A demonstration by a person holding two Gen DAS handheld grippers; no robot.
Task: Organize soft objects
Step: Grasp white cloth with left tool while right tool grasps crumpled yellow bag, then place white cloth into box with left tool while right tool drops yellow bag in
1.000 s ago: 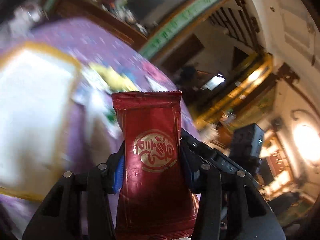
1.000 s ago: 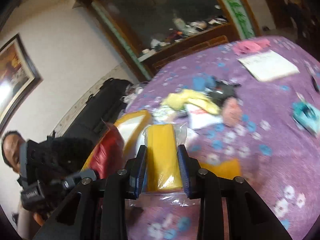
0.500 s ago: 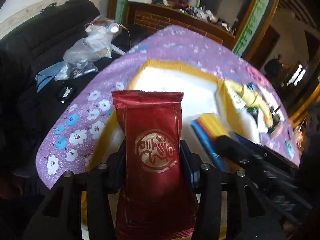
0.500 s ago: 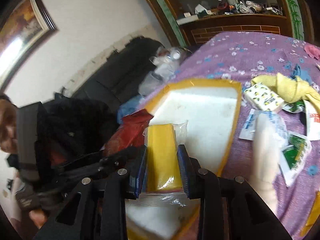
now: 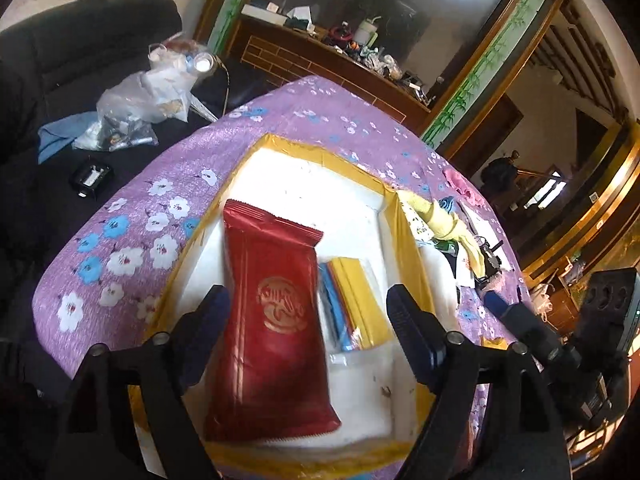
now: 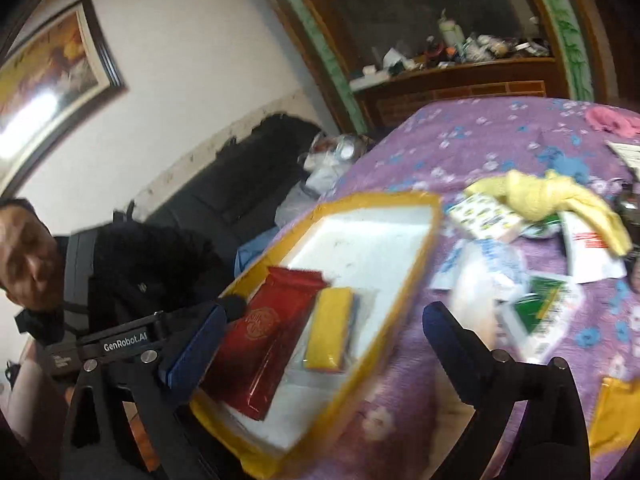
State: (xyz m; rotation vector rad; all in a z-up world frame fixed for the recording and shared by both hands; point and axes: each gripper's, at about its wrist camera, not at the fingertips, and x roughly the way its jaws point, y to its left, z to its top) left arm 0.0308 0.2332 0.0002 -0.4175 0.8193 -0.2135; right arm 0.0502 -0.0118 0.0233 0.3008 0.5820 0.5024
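Both packets lie in the white tray (image 5: 280,172) with the yellow rim, on the purple flowered worktop (image 5: 132,216). Red packet (image 5: 272,320) lies long axis pointing away from the left gripper (image 5: 308,320), between its jaws but clear of both pads. Yellow packet (image 6: 330,328) lies just beside it, parallel, left of the right gripper (image 6: 324,336) centre line. Both pairs of jaws have just been opening and stand wide apart, holding nothing. Remaining soft items, including a yellow cloth (image 6: 552,196), lie beyond the tray to the right; the right hand looks nearer.
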